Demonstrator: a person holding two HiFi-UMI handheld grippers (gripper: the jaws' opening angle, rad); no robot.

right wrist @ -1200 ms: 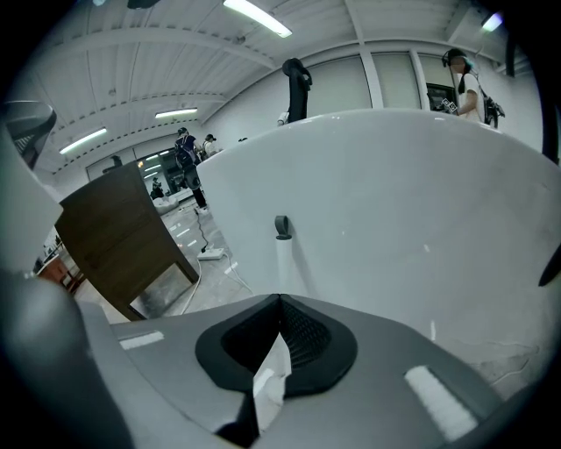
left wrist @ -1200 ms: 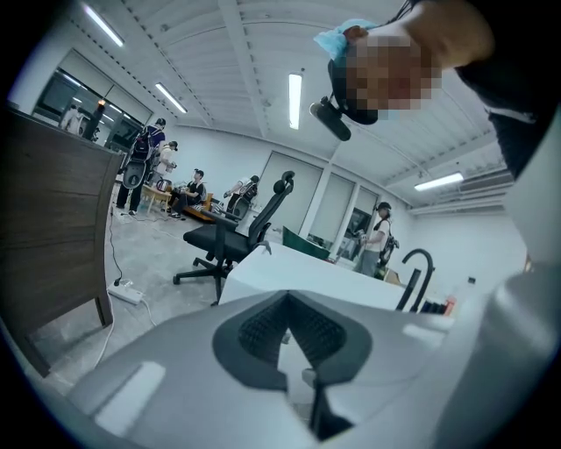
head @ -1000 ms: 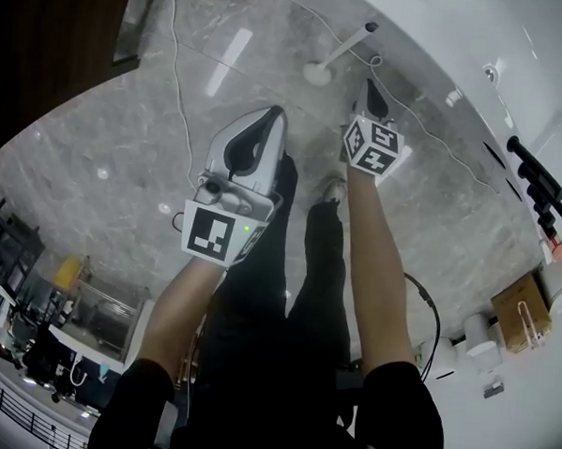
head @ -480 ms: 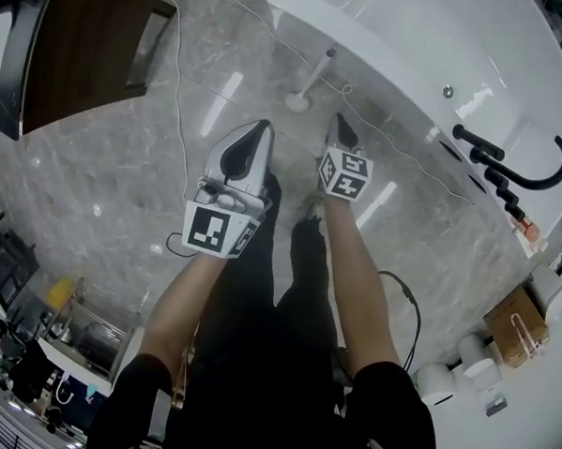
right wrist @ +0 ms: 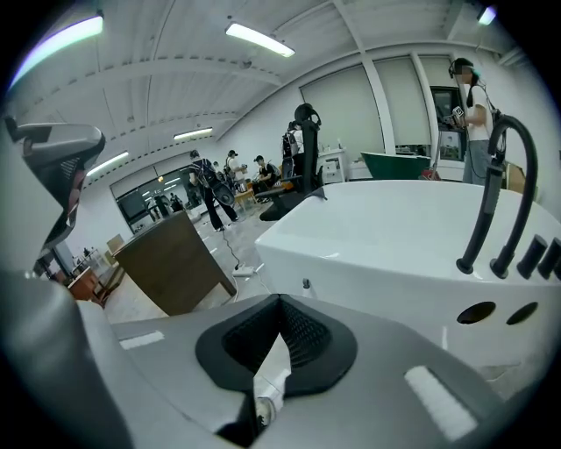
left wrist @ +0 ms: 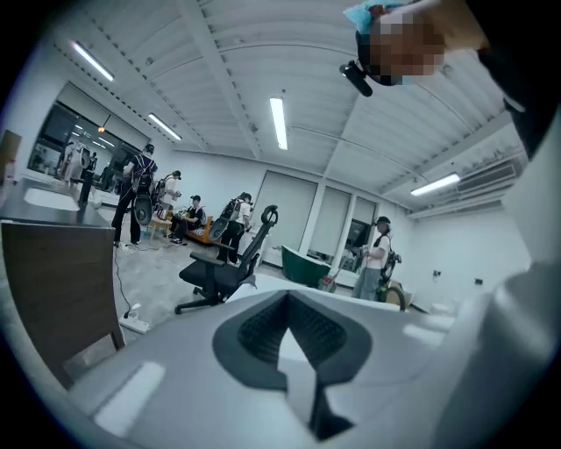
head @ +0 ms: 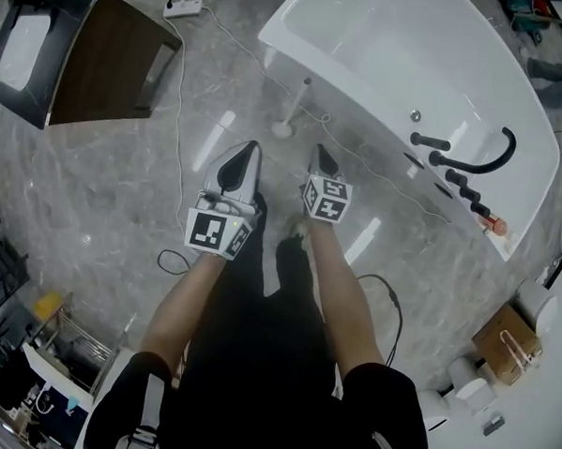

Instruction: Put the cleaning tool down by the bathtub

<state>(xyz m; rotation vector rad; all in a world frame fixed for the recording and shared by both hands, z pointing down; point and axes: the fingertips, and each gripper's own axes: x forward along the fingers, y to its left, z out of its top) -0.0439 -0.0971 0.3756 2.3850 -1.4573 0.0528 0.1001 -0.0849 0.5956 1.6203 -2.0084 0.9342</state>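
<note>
The cleaning tool (head: 292, 107), a white stick on a round base, stands upright on the marble floor against the side of the white bathtub (head: 366, 45). Nothing holds it. My left gripper (head: 252, 148) and right gripper (head: 319, 153) hang side by side well above the floor, nearer me than the tool, both shut and empty. In the right gripper view the jaws (right wrist: 280, 298) meet, and the tool's dark handle tip (right wrist: 304, 283) peeks over them in front of the tub wall (right wrist: 394, 237). The left gripper (left wrist: 285, 294) points out across the room, jaws together.
A black curved faucet (head: 463, 163) sits on the tub's rim. A dark wooden cabinet (head: 102, 59) stands to the left, with a power strip (head: 183, 5) and a thin cable (head: 179, 101) on the floor. A cardboard box (head: 507, 341) lies at right. People and an office chair (left wrist: 223, 263) are far off.
Both grippers have risen away from the floor, and the head view now takes in more of the tub and cabinet. The tool stays standing by the tub.
</note>
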